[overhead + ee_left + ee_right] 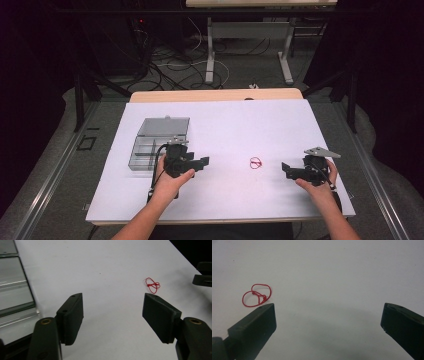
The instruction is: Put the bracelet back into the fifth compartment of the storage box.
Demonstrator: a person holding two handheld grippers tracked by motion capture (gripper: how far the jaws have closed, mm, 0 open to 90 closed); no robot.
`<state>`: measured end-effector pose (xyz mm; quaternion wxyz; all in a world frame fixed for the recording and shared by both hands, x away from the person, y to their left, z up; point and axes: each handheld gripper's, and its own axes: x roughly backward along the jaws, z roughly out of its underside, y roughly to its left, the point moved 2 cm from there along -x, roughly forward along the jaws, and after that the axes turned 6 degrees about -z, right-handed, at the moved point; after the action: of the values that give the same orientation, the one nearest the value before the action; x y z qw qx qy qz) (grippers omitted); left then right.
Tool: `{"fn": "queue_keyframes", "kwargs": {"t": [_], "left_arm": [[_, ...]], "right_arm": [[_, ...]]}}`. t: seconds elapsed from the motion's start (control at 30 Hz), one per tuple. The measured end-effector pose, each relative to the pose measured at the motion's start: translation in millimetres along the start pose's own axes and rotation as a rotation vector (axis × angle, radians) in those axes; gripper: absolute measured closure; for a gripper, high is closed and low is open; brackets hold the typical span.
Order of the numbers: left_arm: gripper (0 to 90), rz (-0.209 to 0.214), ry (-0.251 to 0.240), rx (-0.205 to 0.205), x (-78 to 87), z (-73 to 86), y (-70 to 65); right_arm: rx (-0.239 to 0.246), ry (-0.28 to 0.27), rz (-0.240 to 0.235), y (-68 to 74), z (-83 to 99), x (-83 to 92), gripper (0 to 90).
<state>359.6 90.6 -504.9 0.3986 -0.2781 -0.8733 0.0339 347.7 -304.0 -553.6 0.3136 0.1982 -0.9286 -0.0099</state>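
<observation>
Both tongs are held open and empty: left tongs (pixel 206 163) and right tongs (pixel 285 169) face each other across the red rubber band (pixel 255 163). It lies flat mid-bench, left tongs at its 9 o'clock, right at 3. Bare white bench (pixel 240 125) surrounds it. A clear compartment box (pixel 159 142) sits toward 10 o'clock, near the left edge.

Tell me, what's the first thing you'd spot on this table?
The little red string loop, tangled on the white table, lying between the two claws. The left claw and right claw both point at it with jaws open and nothing in them. A clear plastic box with its lid up sits at the left.
</observation>
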Motion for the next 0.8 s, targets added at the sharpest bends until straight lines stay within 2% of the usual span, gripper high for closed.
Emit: {"fn": "queue_keyframes", "kwargs": {"t": [0.2, 0.4, 0.5, 0.53, 0.77, 0.8], "left_arm": [[32.0, 0.013, 0.013, -0.007, -9.7, -4.5, -6.1], [32.7, 0.038, 0.015, 0.009, -18.4, -9.0, -11.1], [32.6, 0.042, 0.019, 0.005, -21.1, -10.9, -13.1], [32.6, 0.044, 0.026, -0.009, -23.5, -12.8, -14.3], [32.5, 0.047, 0.023, -0.009, -34.0, -17.9, -21.0], [32.5, 0.048, 0.021, 0.001, -35.9, -18.5, -22.2]], "right_arm": [[0.000, 0.002, 0.000, 0.0, 0.1, -0.2, 0.0], [0.003, 0.005, 0.000, 0.1, 0.3, -0.4, 0.0], [0.003, 0.006, -0.001, 0.1, 0.3, -0.7, 0.0], [0.007, 0.008, -0.001, -0.2, 0.4, -0.7, 0.0], [0.004, 0.006, -0.001, 0.0, 0.3, -0.6, 0.0], [0.003, 0.006, -0.001, -0.1, 0.3, -0.6, 0.0]]}}
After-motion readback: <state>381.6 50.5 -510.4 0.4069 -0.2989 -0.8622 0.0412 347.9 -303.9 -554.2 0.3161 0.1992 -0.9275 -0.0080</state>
